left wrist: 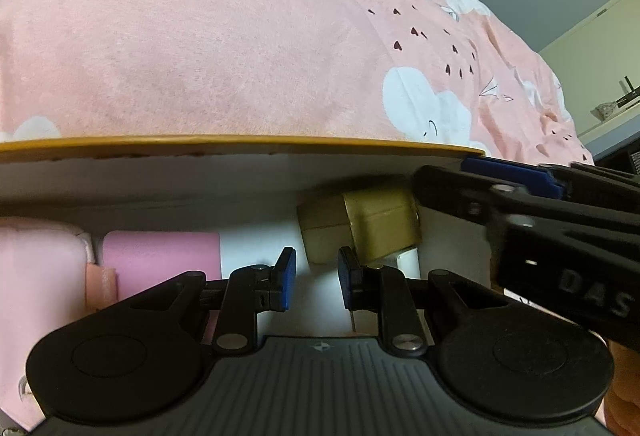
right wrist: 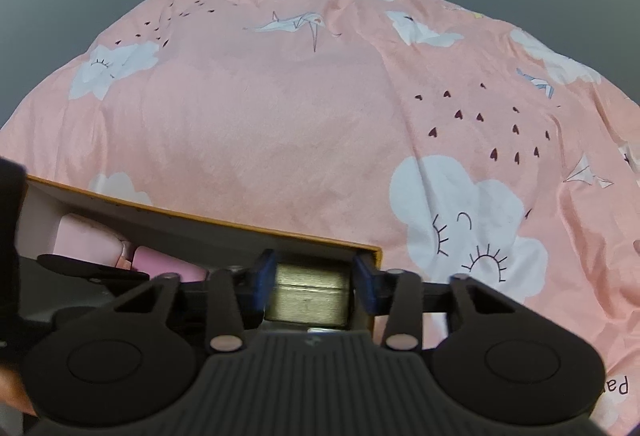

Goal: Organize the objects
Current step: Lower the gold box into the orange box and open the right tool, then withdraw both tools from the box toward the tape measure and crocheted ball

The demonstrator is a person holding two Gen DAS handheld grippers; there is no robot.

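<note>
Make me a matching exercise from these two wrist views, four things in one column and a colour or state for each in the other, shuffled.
1. gold box
2. left gripper
3. bedspread
4. storage box rim

A. open, holding nothing
B. pink with white clouds
C. orange edge
D. clamped between blue pads of the right gripper

Pairs: 1-D, 2-A, 3-B, 4-C

Small gold box [right wrist: 307,298] — closed, tilted, inside white storage box [left wrist: 240,171].

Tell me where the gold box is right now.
The gold box sits between the right tongs, inside the orange-rimmed box's right end, right of the pink items.
</note>
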